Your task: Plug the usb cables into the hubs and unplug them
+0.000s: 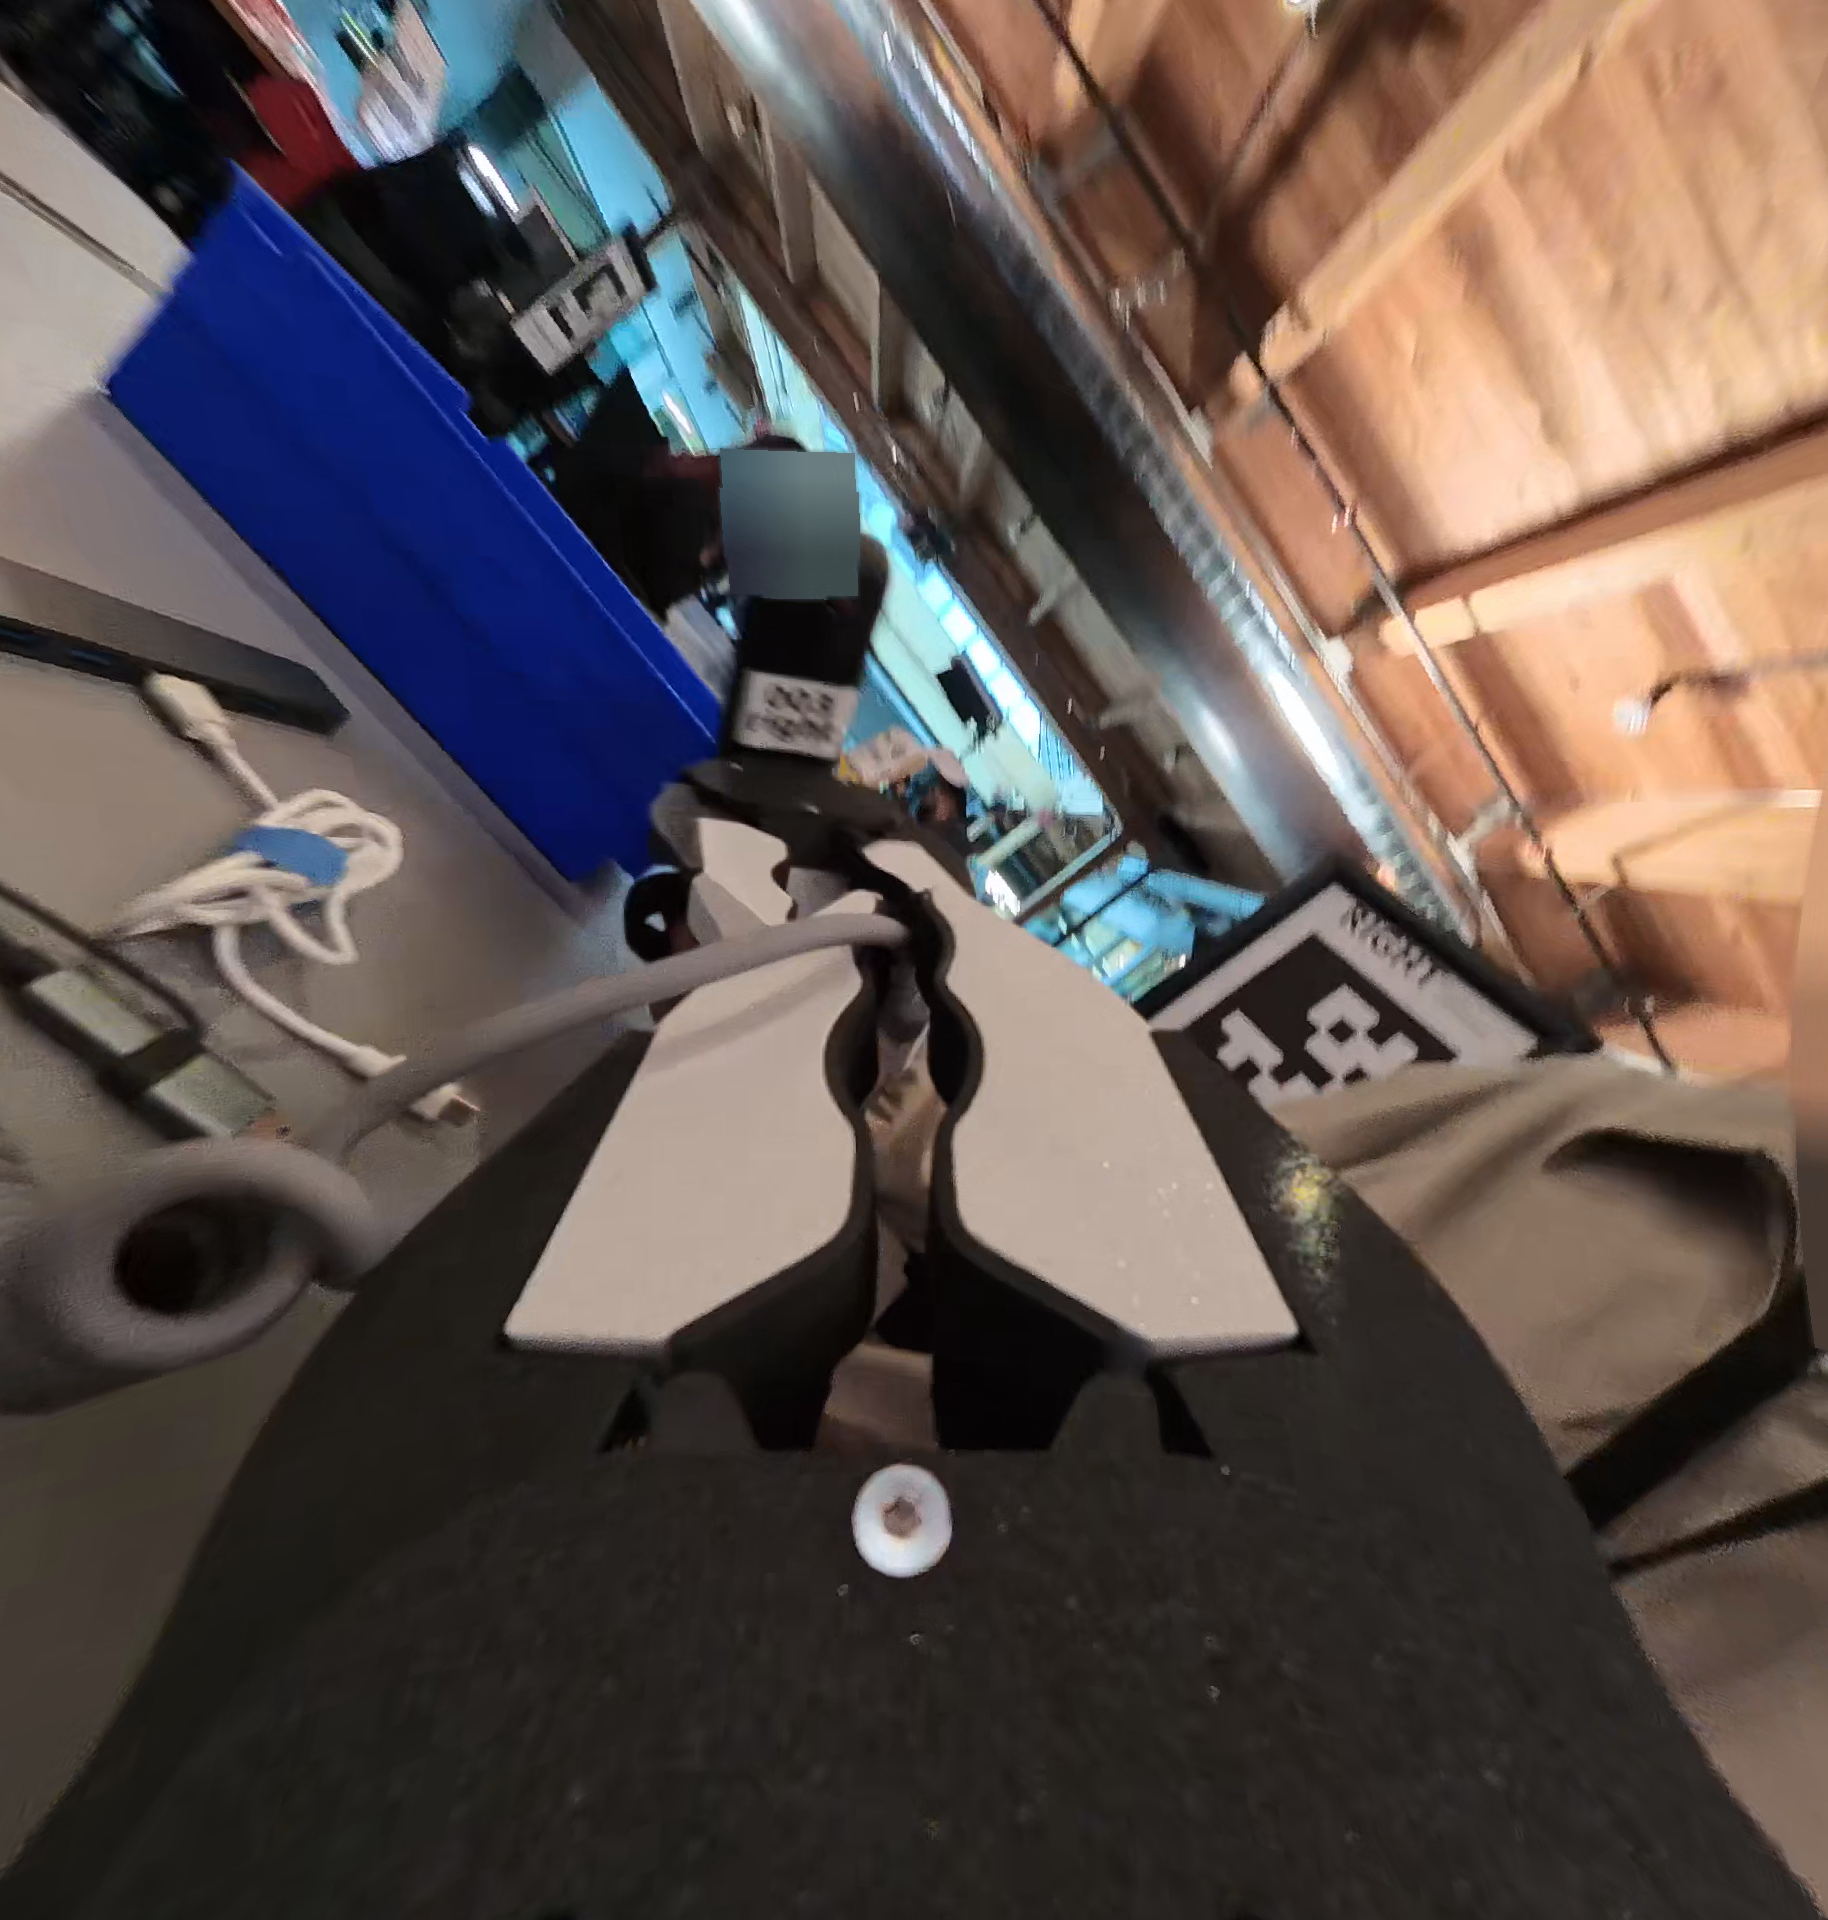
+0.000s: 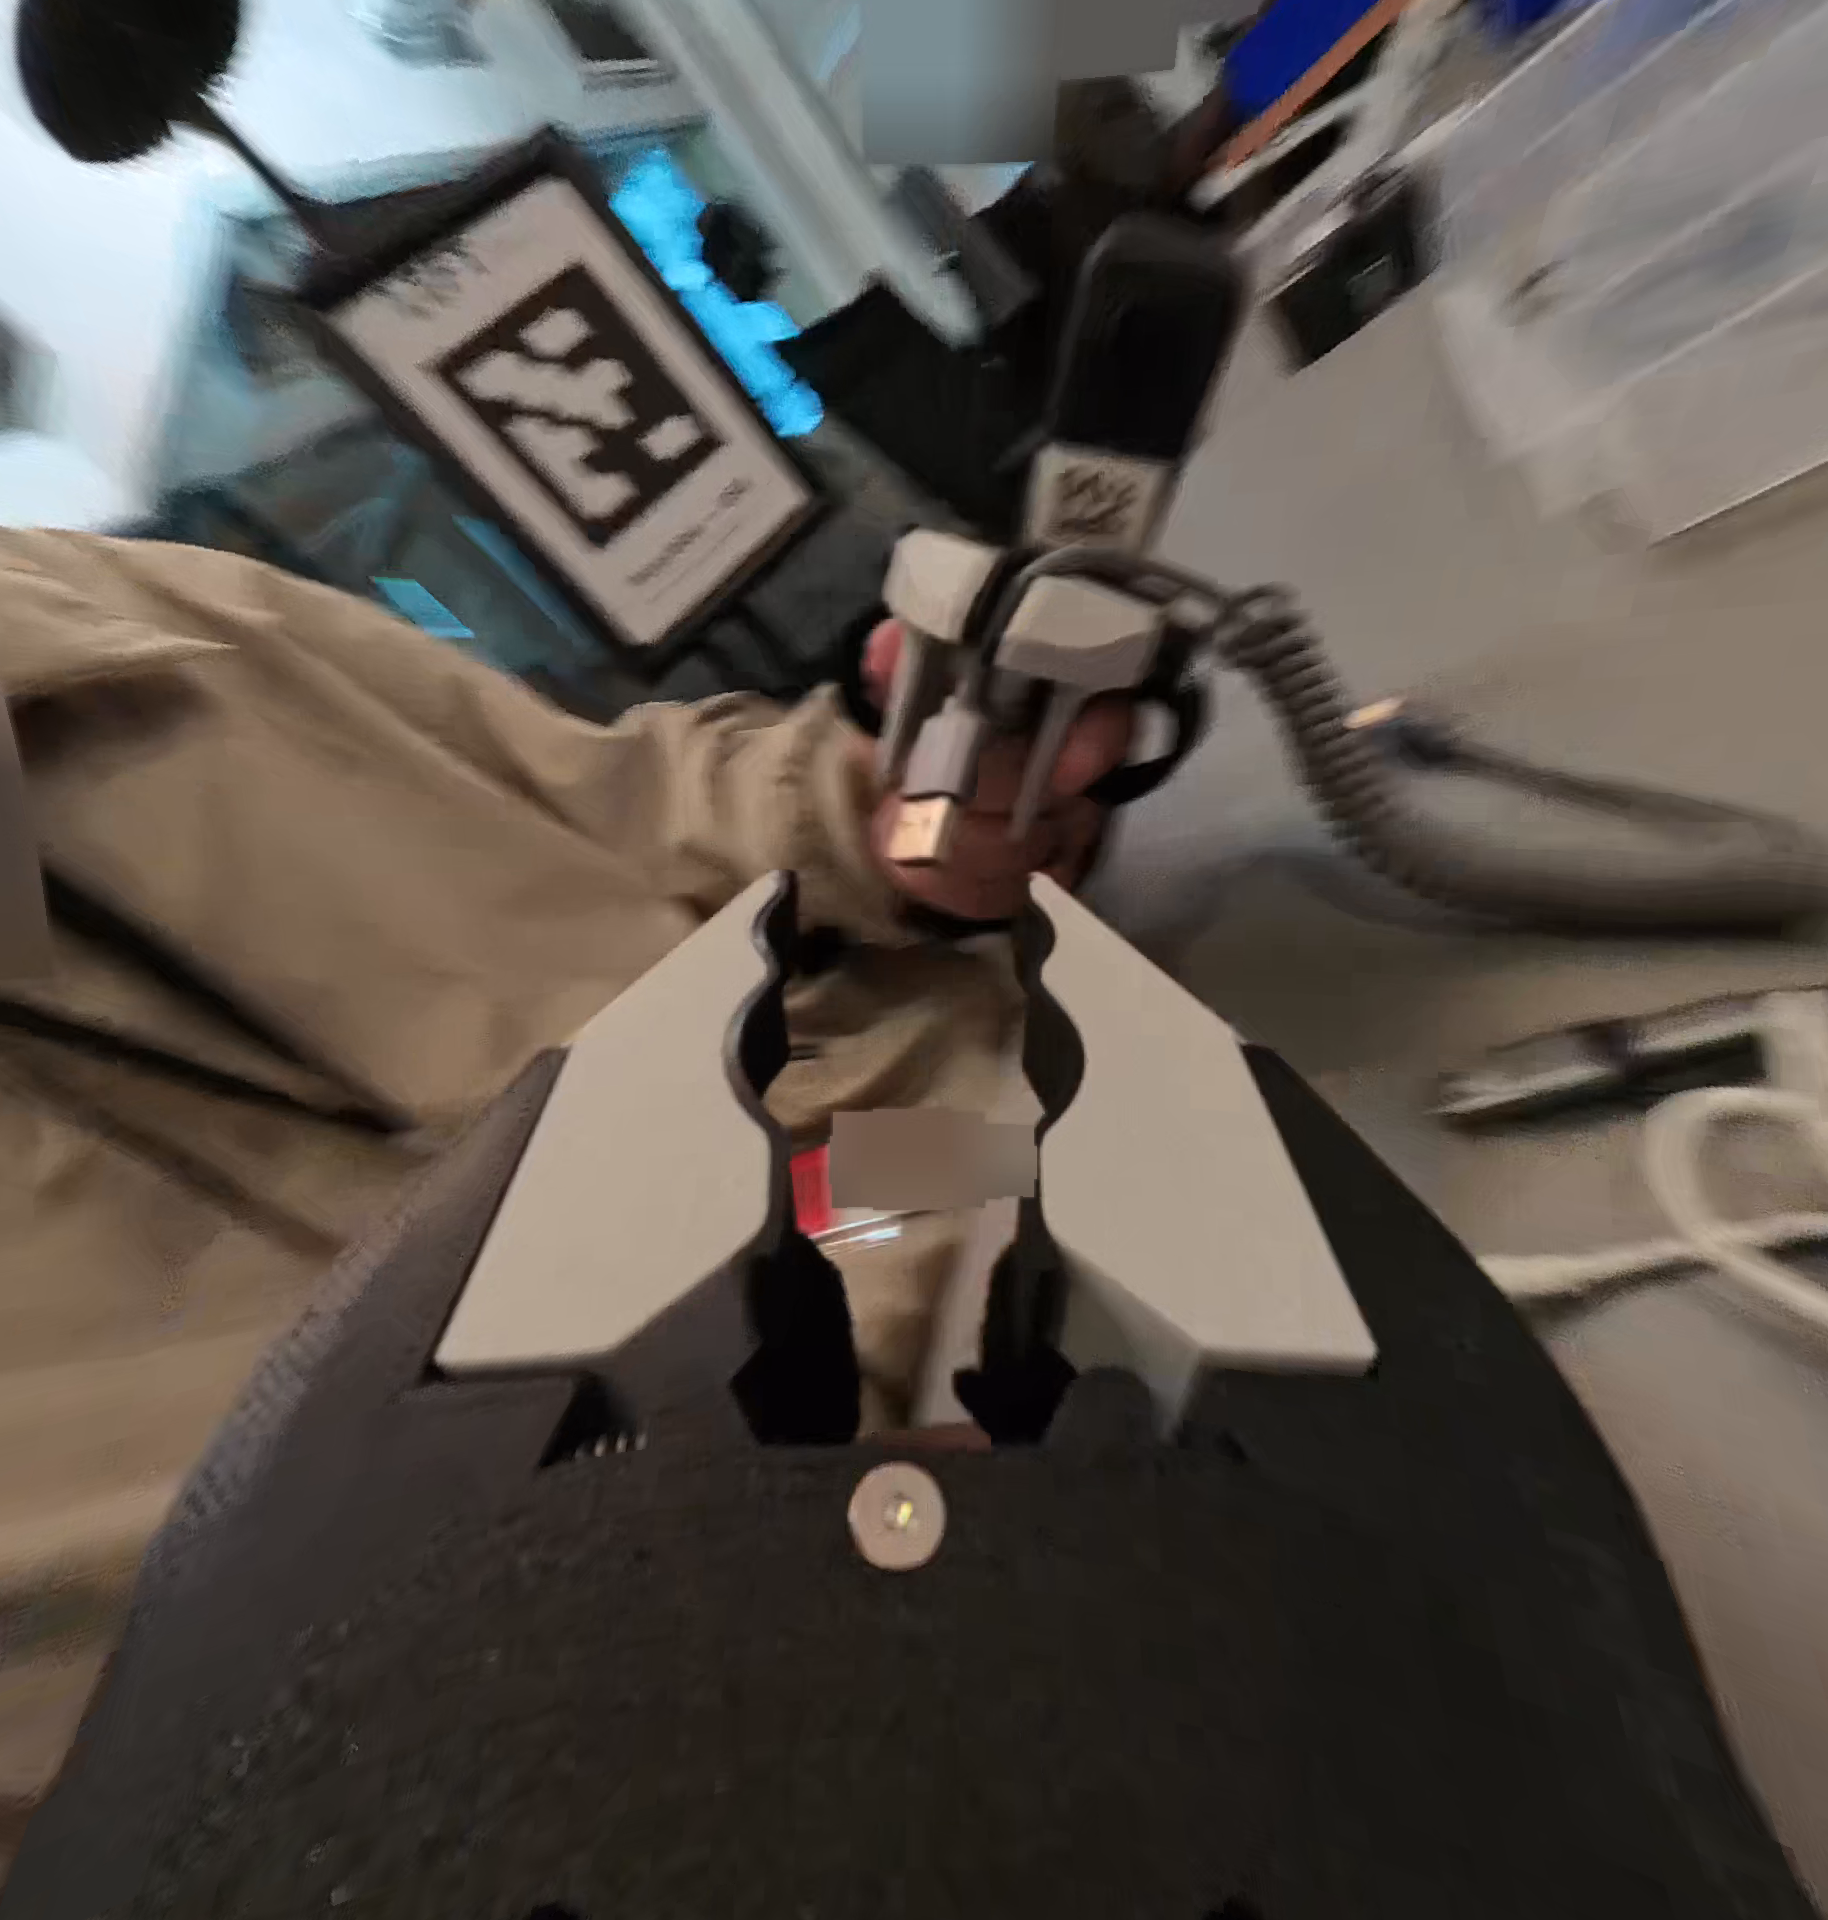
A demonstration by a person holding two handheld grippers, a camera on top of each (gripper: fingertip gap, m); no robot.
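Two grippers: both raised off the counter point(image 1: 48, 935), facing each other.
Left gripper point(image 1: 905, 940): clamped on a grey USB cable point(image 1: 619, 997) (its plug point(image 2: 915, 826) points at the right one).
Right gripper point(image 2: 905, 904): jaws apart, nothing between them.
Cable's other end point(image 1: 453, 1103): trails to the counter.
Farther left: white cable point(image 1: 266, 883) plugged into a black hub point(image 1: 141, 649).

Bright even indoor light, soft shadows, heavy motion blur in right wrist view, milder blur far in left wrist view, fisheye bending at edges, near fingers point(image 1: 1076, 1132) sharp, yellow glare speck right of them
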